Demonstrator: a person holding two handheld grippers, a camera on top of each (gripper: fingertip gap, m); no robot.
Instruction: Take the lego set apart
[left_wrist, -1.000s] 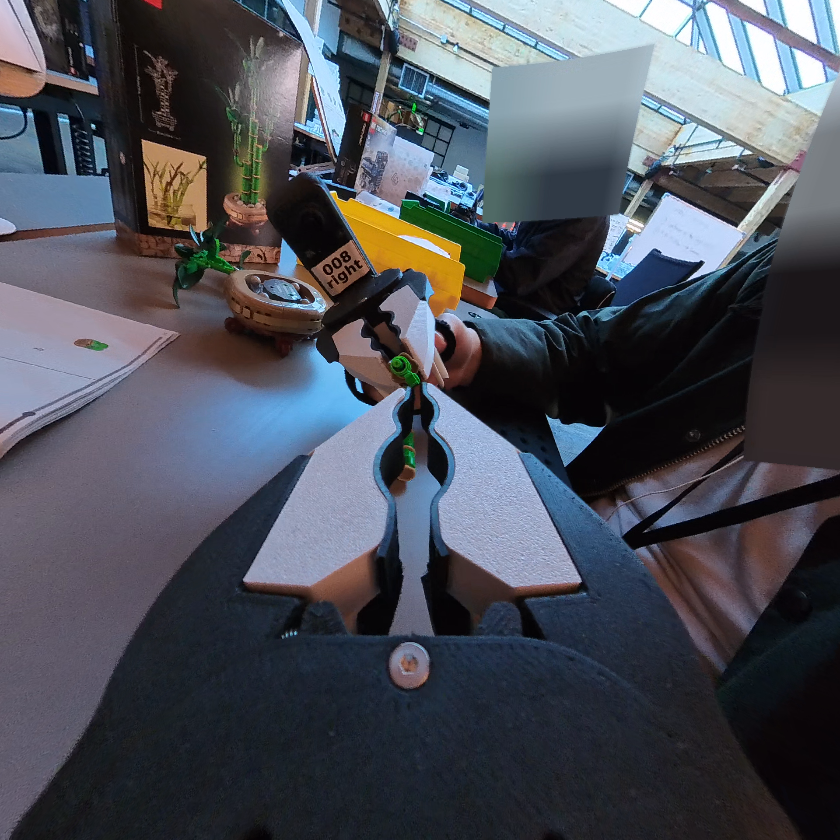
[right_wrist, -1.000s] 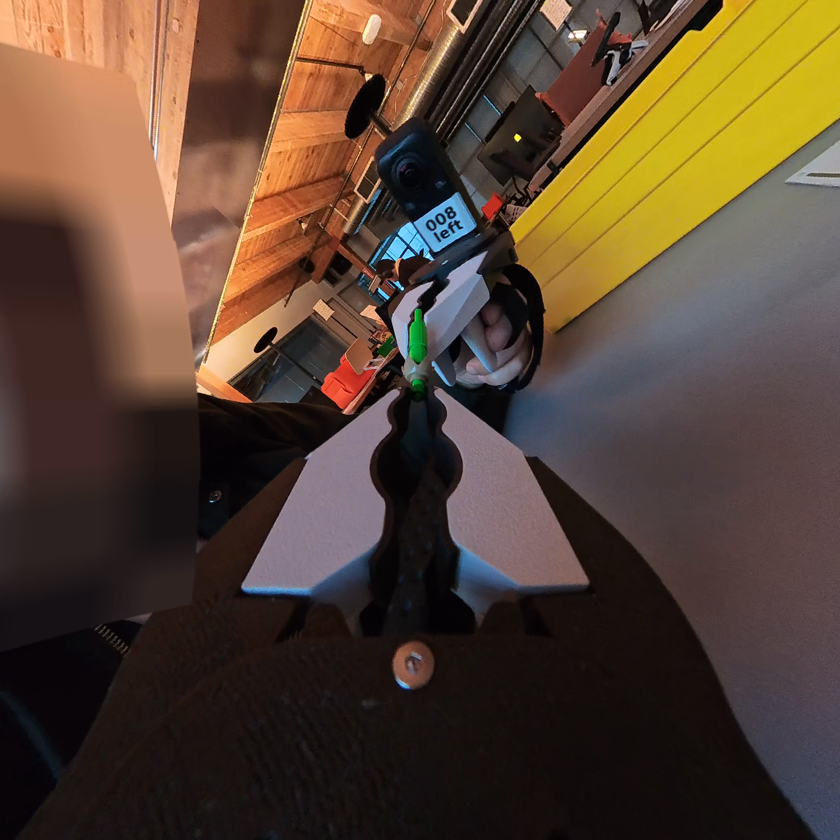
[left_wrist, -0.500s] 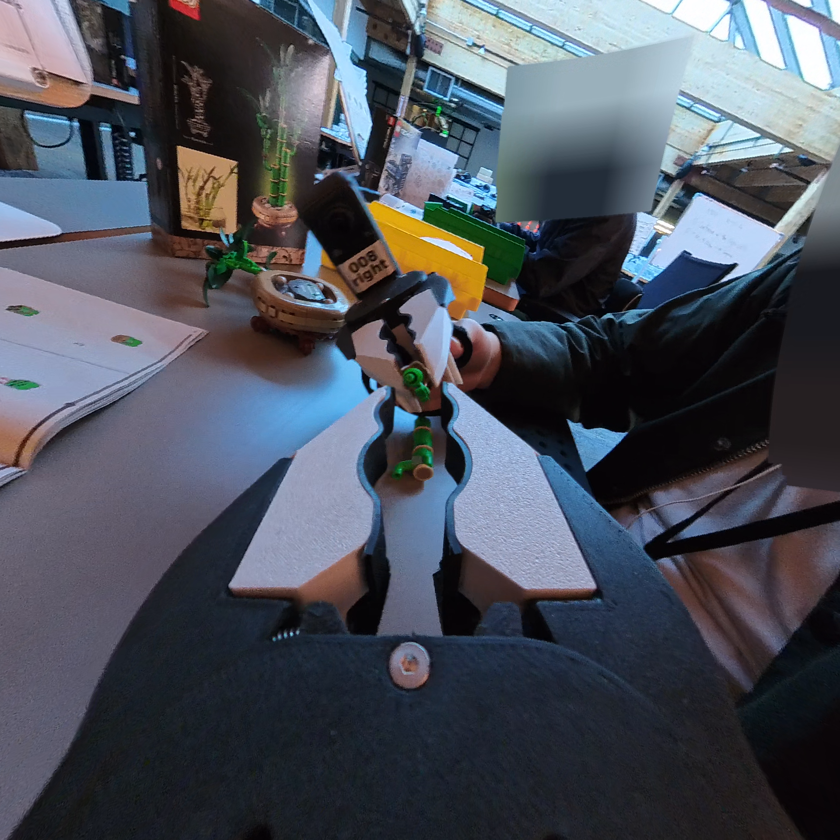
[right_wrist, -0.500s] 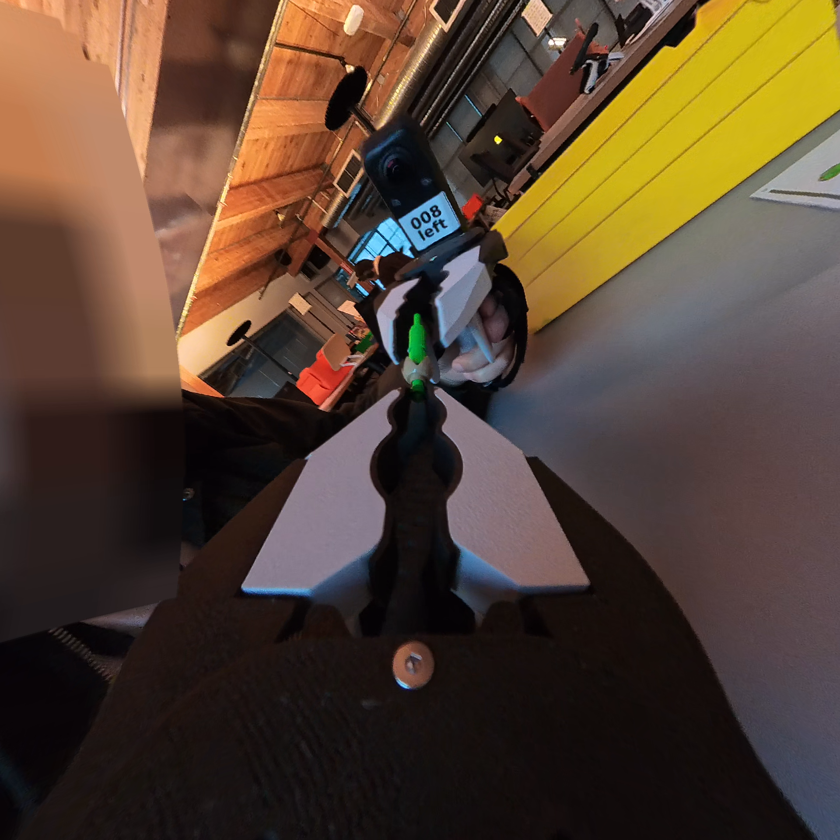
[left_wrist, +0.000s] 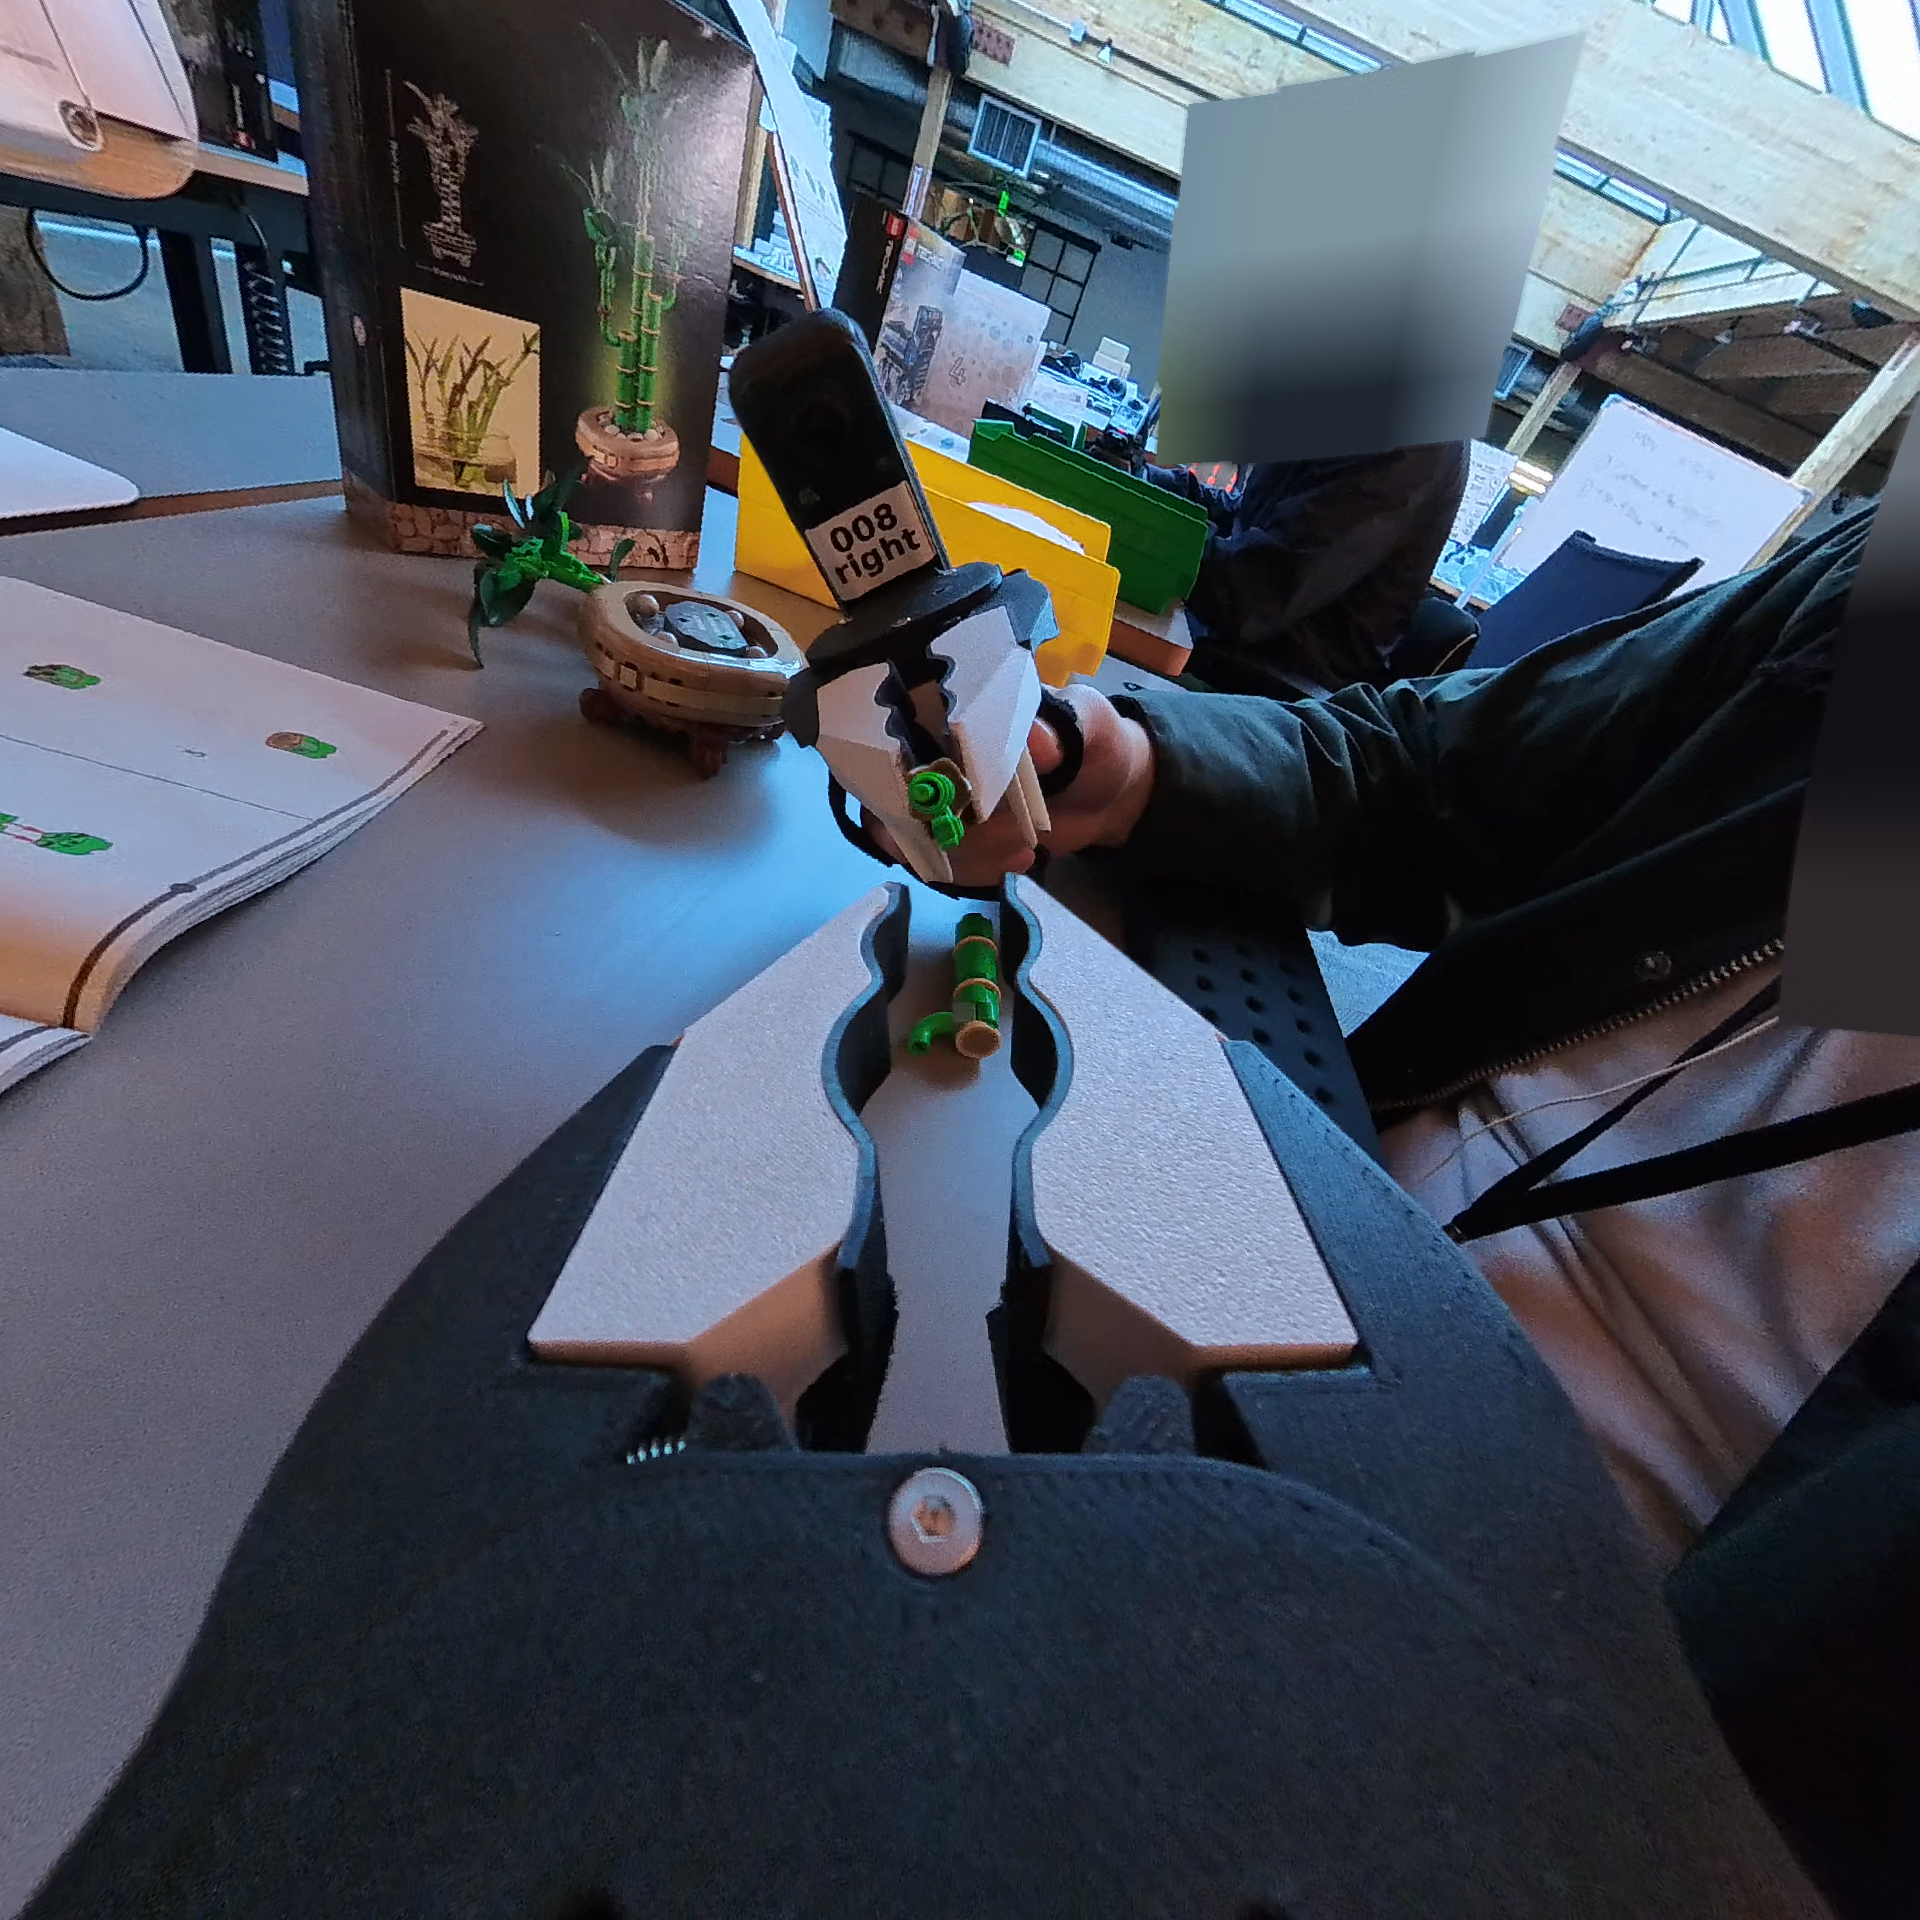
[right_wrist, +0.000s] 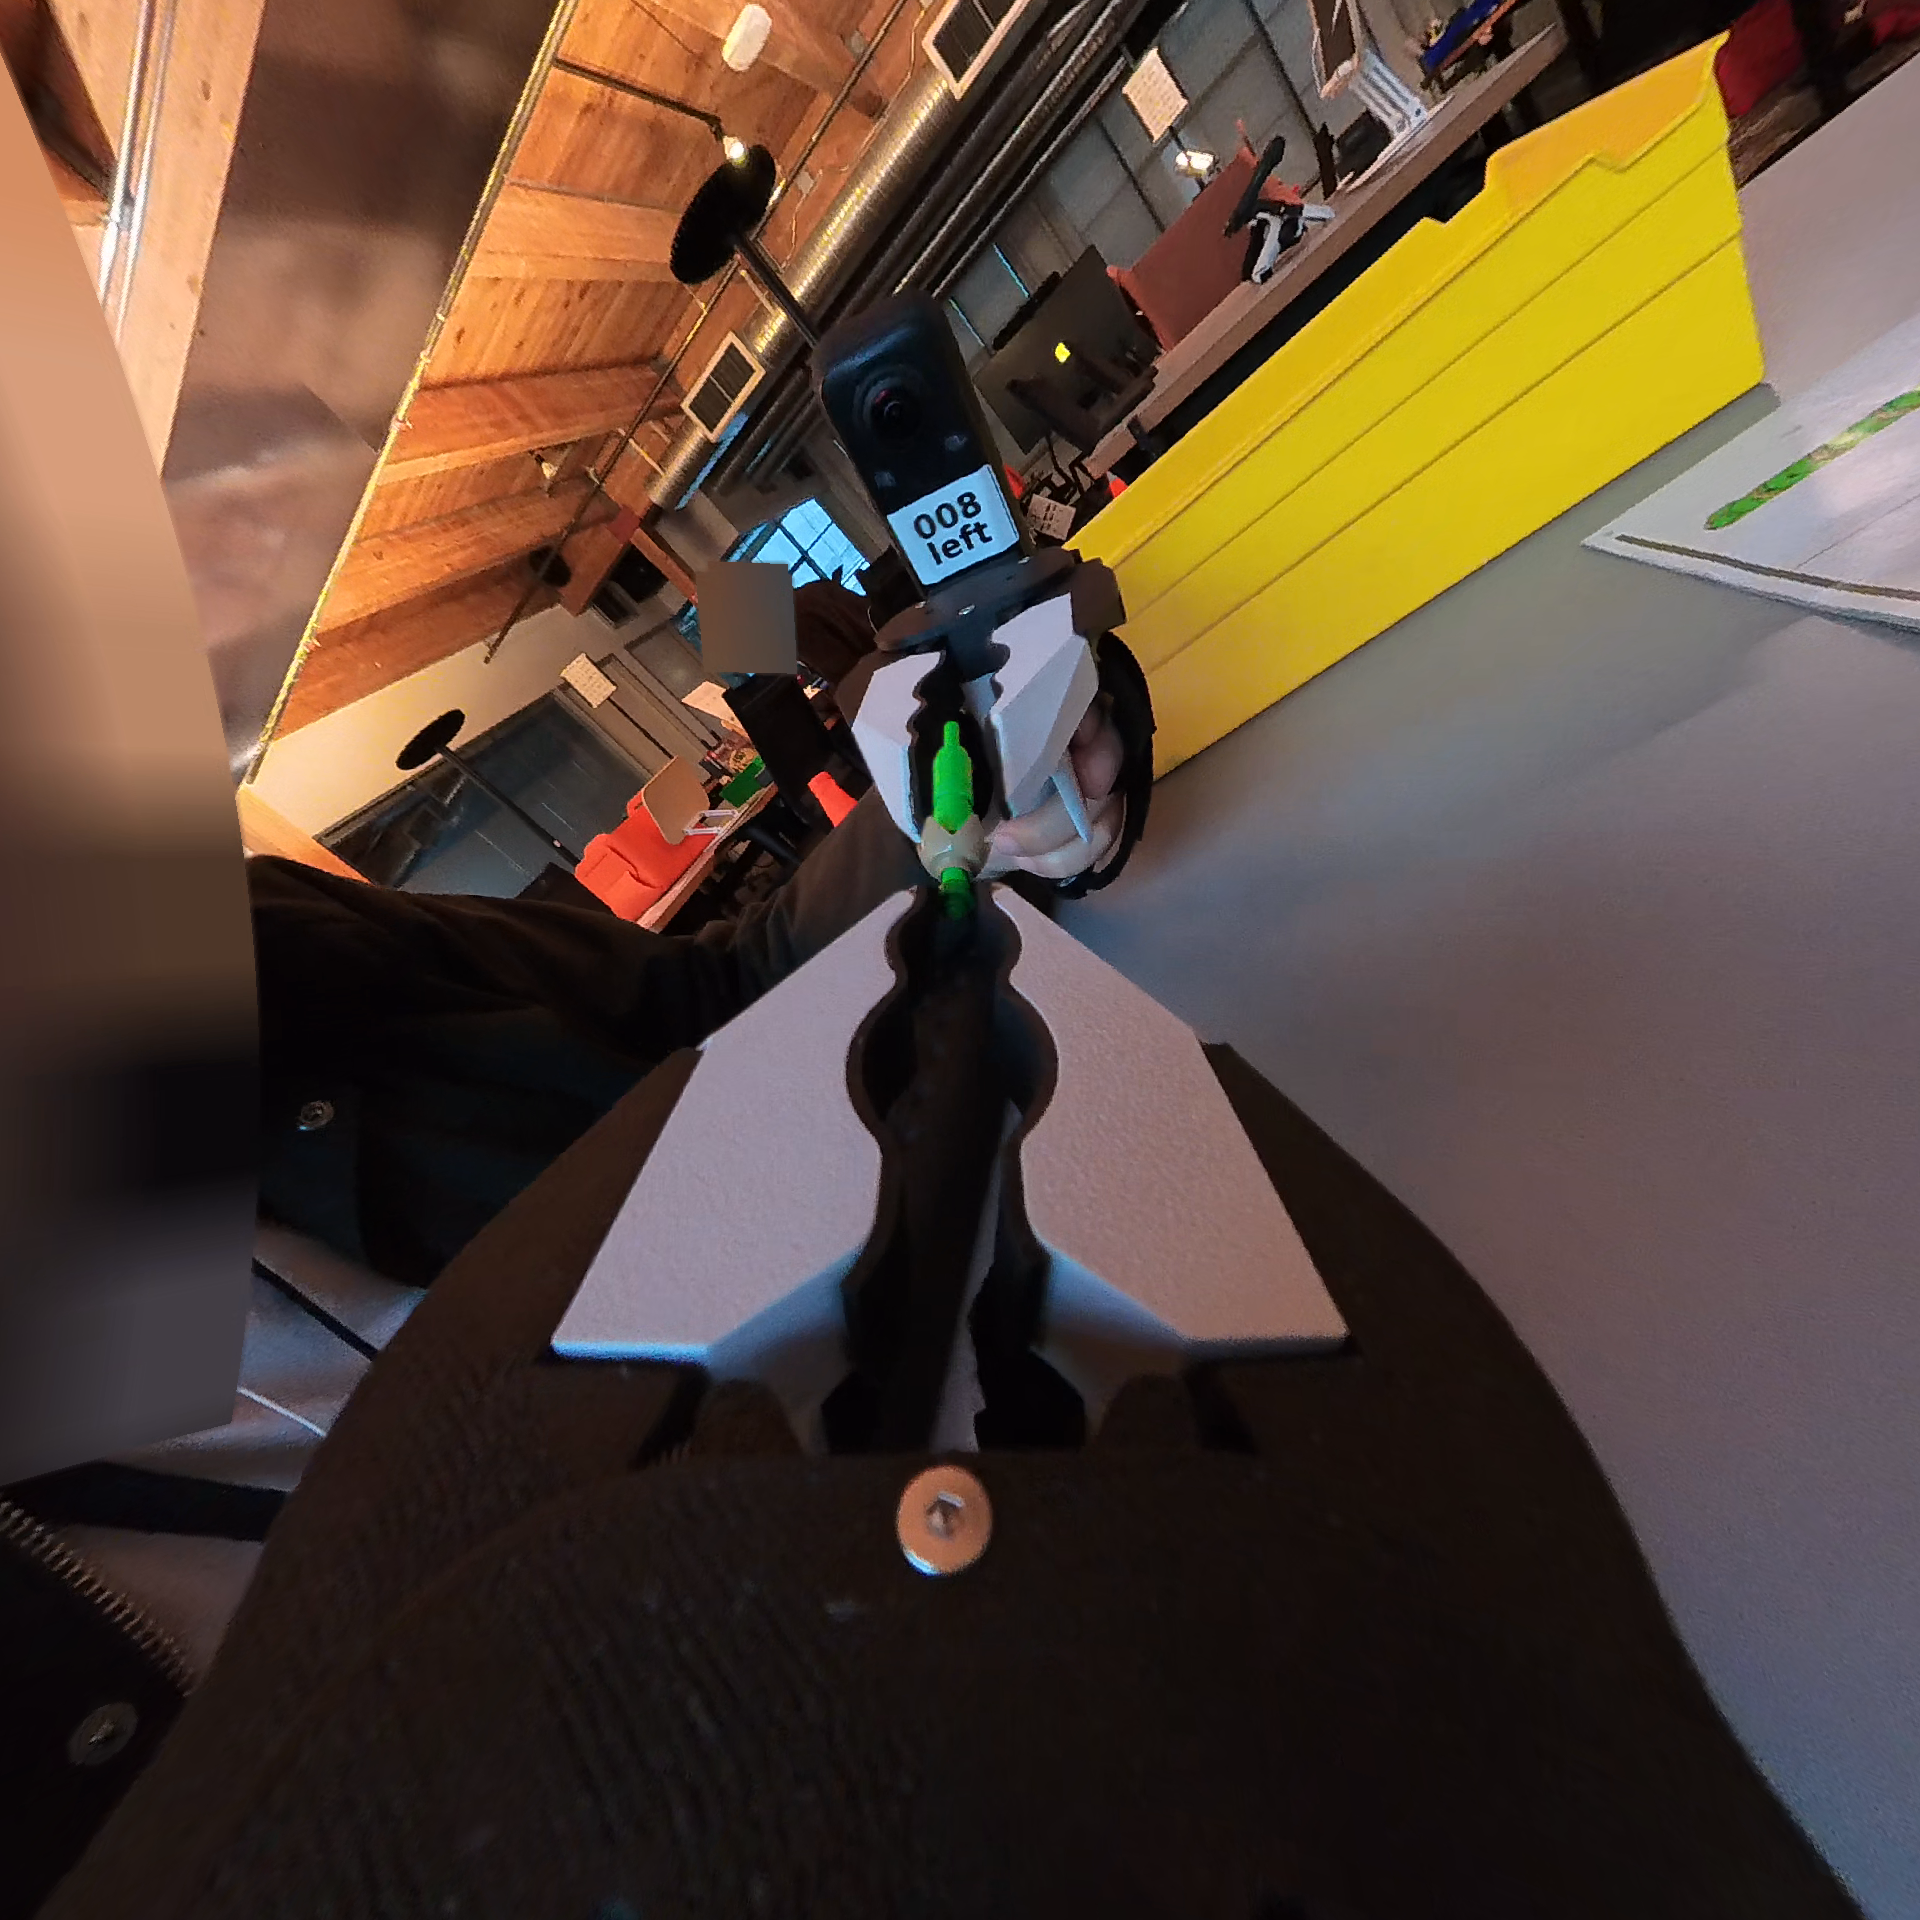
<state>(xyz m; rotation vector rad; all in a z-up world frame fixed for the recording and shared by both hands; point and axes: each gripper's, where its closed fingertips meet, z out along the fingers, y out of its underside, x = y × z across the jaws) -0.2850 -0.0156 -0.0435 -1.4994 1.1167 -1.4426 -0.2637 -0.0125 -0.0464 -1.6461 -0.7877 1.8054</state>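
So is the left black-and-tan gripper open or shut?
Open. The left gripper's fingers stand apart; grey table and a green stalk piece show between.

Left gripper (left_wrist: 951, 914): jaws parted, held low. Right gripper (left_wrist: 940, 821): jaws closed, tilted down toward the left.

The left gripper (left_wrist: 954, 914) now stands open, its jaws spread wider than a second ago. The green stalk (left_wrist: 968, 985) it pinched lies loose on the table (left_wrist: 416, 1039) between its fingers, and the right gripper (left_wrist: 940, 821), drawn back, clamps the broken-off piece (left_wrist: 935, 800).
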